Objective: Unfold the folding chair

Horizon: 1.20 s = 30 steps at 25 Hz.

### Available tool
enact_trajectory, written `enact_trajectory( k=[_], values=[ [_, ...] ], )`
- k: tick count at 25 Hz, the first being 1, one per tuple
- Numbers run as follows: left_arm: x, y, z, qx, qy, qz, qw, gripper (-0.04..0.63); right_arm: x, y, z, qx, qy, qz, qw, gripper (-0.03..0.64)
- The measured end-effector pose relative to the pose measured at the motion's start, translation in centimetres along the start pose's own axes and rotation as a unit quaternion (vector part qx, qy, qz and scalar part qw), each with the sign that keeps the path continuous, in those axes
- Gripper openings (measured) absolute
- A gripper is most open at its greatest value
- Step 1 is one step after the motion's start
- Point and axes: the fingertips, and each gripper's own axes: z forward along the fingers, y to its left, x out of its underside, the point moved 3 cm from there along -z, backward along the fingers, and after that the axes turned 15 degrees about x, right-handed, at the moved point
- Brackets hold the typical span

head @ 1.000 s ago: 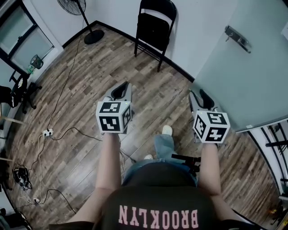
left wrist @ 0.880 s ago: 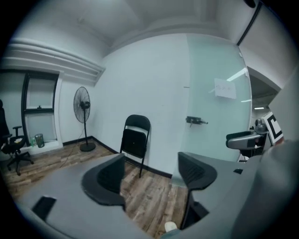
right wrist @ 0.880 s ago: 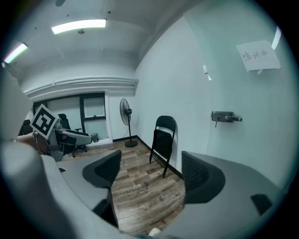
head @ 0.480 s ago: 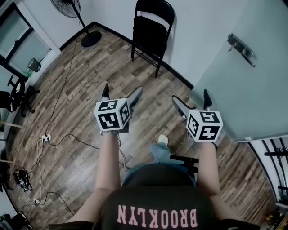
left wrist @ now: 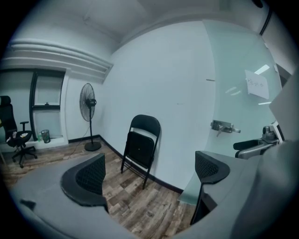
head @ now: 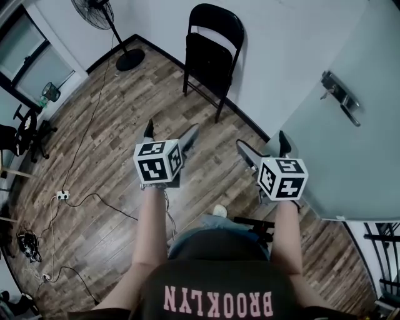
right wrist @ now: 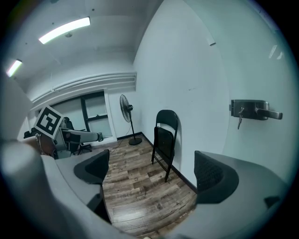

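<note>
A black folding chair point(head: 209, 53) stands folded and leaning against the white wall, far ahead of both grippers. It also shows between the jaws in the left gripper view as the chair point(left wrist: 140, 148), and in the right gripper view as the chair point(right wrist: 164, 139). My left gripper point(head: 170, 132) and right gripper point(head: 262, 145) are held side by side over the wooden floor, pointing at the chair. Each is open with nothing between its jaws, as the left gripper point(left wrist: 147, 172) and right gripper point(right wrist: 154, 175) show in their own views.
A standing fan point(head: 103, 12) is in the far left corner. A pale door with a metal handle point(head: 340, 94) is on the right. Cables point(head: 94, 197) and a power strip point(head: 61, 195) lie on the floor at left, near an office chair point(head: 25, 131).
Both grippers went from shut to wide open. The person stepped toward the wall, so the chair and the door handle now sit lower and nearer in the head view.
</note>
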Motion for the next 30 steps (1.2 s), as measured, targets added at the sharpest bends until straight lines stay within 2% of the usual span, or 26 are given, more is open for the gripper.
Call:
enact_trajectory(
  k=[5, 13, 18, 30],
  values=[
    [-1.4, 0.0, 3.0, -0.022, -0.031, -0.029, 0.9989, 0.569, -1.2, -2.2, 2.6, -0.006, -0.011, 0.0, 1.0, 0.548],
    [-0.7, -0.3, 5.1, -0.028, -0.019, -0.029, 0.999, 0.568, -0.5, -5.0, 4.1, 0.002, -0.001, 0.01, 1.0, 0.546],
    [-0.5, -0.1, 6.4, -0.018, -0.01, -0.03, 0.9993, 0.568, -0.1, -5.6, 4.9, 0.017, 0.006, 0.015, 1.0, 0.546],
    [-2.7, 5.2, 11.9, -0.005, 0.01, -0.029, 0.9995, 0.568, -2.9, -4.5, 12.2, 0.019, 0.02, 0.0, 1.0, 0.546]
  ],
)
